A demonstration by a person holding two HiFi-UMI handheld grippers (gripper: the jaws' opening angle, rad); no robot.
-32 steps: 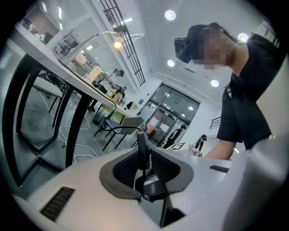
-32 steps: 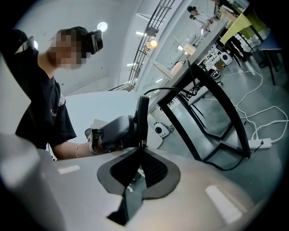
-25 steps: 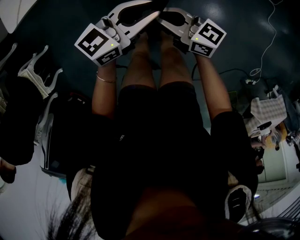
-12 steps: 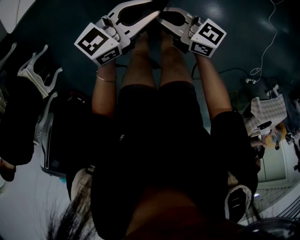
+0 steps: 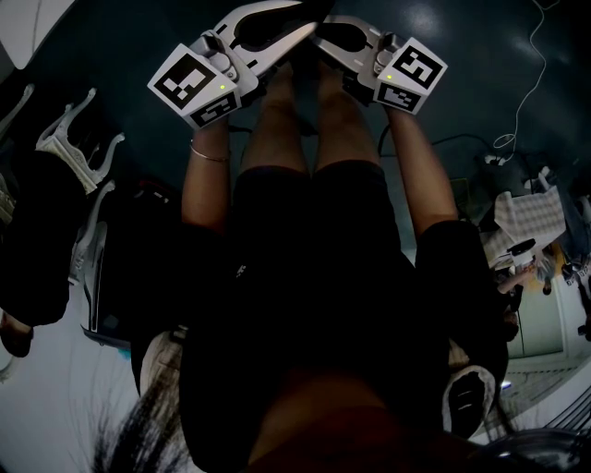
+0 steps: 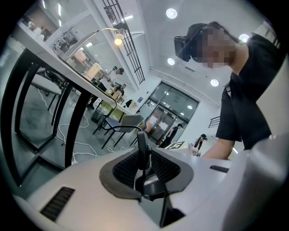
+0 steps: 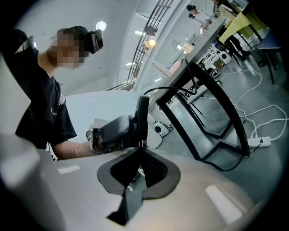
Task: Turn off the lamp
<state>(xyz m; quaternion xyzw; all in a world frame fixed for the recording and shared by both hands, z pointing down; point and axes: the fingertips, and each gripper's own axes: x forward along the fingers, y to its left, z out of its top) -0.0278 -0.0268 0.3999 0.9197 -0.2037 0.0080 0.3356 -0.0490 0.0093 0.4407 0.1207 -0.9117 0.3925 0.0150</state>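
One lit lamp (image 6: 118, 39) arches over the long tabletop (image 6: 76, 74), its bulb glowing toward the black-legged end, well apart from both grippers. The left gripper (image 6: 142, 137) and right gripper (image 7: 143, 106) are held out before the person, tips almost meeting. Each has its jaws together on nothing.

The left gripper (image 5: 307, 28) and right gripper (image 5: 323, 39) stood tip to tip, both with jaws together, each blocking the other's way ahead. To one side, slanting black table legs (image 7: 212, 113) barred the space under the tabletop. Cables (image 7: 238, 104) and a power strip (image 7: 262, 142) lay on the floor (image 5: 462, 65), which was open beyond the person's thighs (image 5: 295, 120).
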